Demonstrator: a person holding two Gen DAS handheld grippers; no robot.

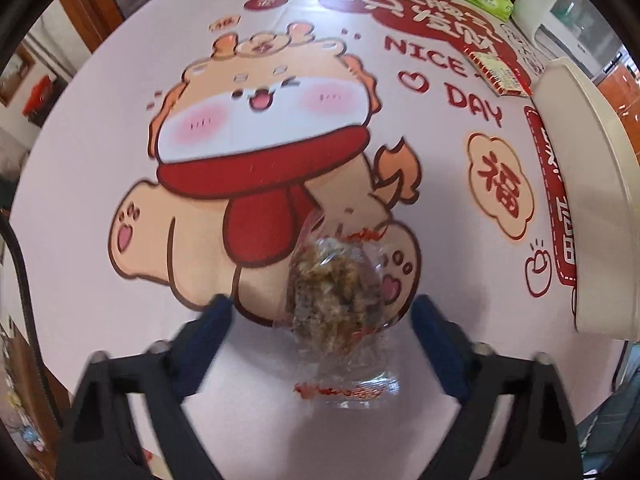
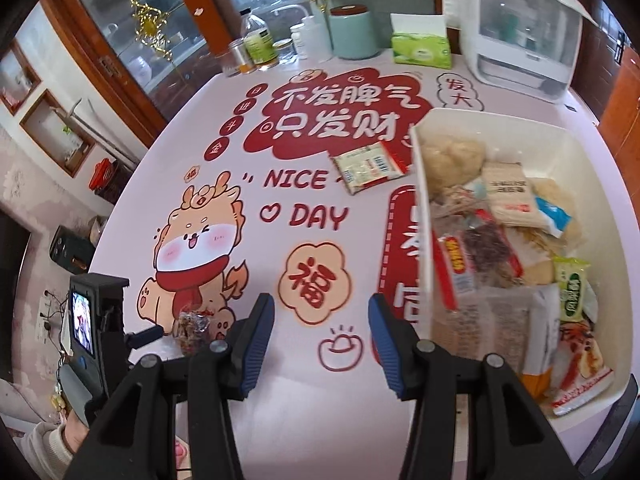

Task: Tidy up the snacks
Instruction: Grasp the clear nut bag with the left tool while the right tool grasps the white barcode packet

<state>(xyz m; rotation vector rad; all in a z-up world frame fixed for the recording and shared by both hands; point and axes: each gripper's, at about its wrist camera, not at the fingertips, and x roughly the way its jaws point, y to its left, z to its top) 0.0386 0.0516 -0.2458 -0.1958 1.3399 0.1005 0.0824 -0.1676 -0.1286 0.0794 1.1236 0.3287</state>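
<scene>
Left gripper (image 1: pixel 320 320): jaws apart, pointing steeply down, straddling a clear-wrapped snack (image 1: pixel 338 304) lying on the table mat (image 1: pixel 100 152); blue pads (image 1: pixel 434 344) clear of the wrapper on both sides, no contact seen. Snack sits on the cartoon dragon's (image 1: pixel 264 152) foot, wrapper ends crimped with red print.

Right gripper (image 2: pixel 322 328): jaws parted, nothing between them, hovering over bare mat near the round "福" badge (image 2: pixel 311 283). Just right of its right finger: wall of the white bin (image 2: pixel 422 216), already filled with assorted packets (image 2: pixel 508 248). Same clear-wrapped snack seen from here at lower left (image 2: pixel 194 326), beside the left gripper body (image 2: pixel 96 320).

One flat packet (image 2: pixel 370 166) left out on the mat, touching or just beside the bin's far corner; cannot tell which.

Farther back along the table edge: green tissue box (image 2: pixel 420 50), teal canister (image 2: pixel 352 34), bottles and jars (image 2: pixel 260 44), white appliance (image 2: pixel 520 36). None between either gripper and the bin.
</scene>
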